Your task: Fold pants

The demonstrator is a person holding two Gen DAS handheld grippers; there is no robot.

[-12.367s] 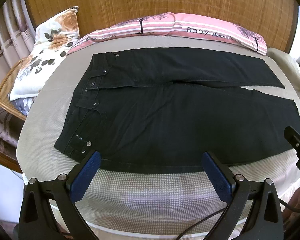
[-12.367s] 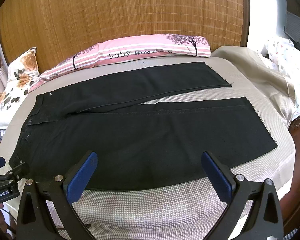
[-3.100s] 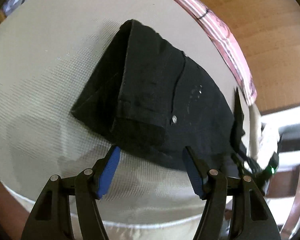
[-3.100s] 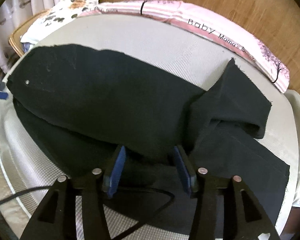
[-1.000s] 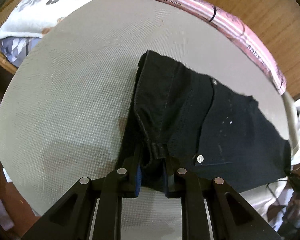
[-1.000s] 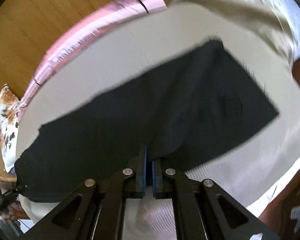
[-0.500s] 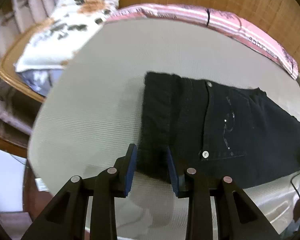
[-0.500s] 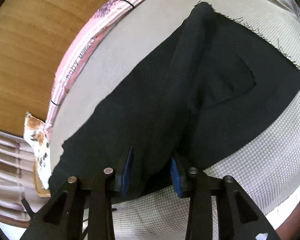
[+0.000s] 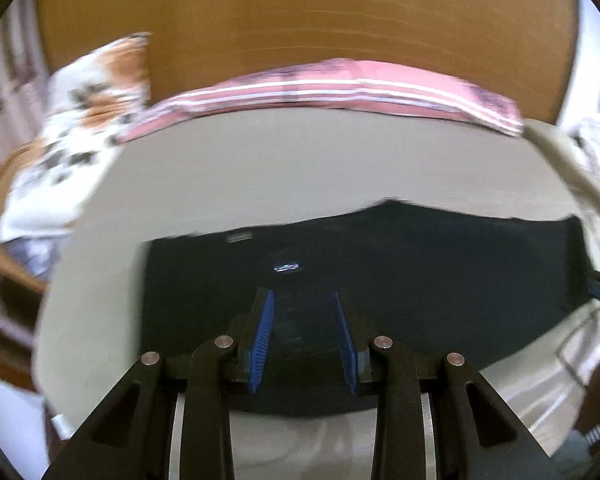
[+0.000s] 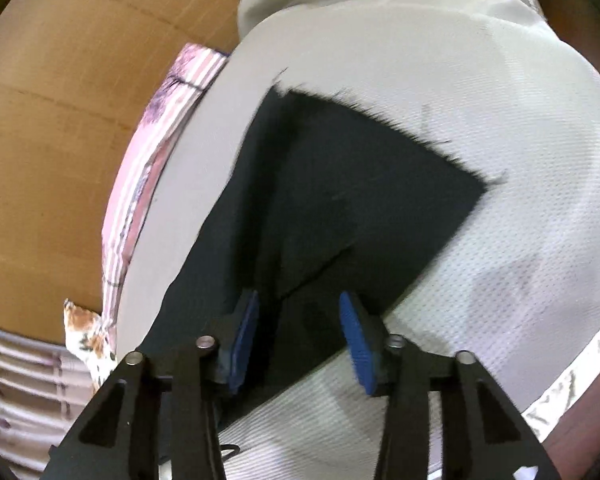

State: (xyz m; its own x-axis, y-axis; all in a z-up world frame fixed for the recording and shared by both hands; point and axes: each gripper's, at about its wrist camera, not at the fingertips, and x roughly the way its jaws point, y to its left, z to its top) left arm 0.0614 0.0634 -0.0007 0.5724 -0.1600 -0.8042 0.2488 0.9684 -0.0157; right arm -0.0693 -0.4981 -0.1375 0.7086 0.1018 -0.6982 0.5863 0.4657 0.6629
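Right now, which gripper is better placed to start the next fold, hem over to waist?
Probably right. The right gripper is open over the pants near the frayed hem, a crooked flap of cloth just ahead of it. The left gripper, also open, sits at the waist end, where the hem should land.

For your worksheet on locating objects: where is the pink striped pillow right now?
In the left wrist view the pink striped pillow lies along the bed's far edge against the wooden headboard, right of the floral pillow, beyond the black pants.

Beige textured mattress cover point(image 9: 300, 168) spans both views. Pink striped pillow point(image 9: 340, 92) lies along its far edge against the woven wood headboard point(image 9: 300, 20). Floral cushion point(image 9: 72, 128) sits at the pillow's left end, blurred.
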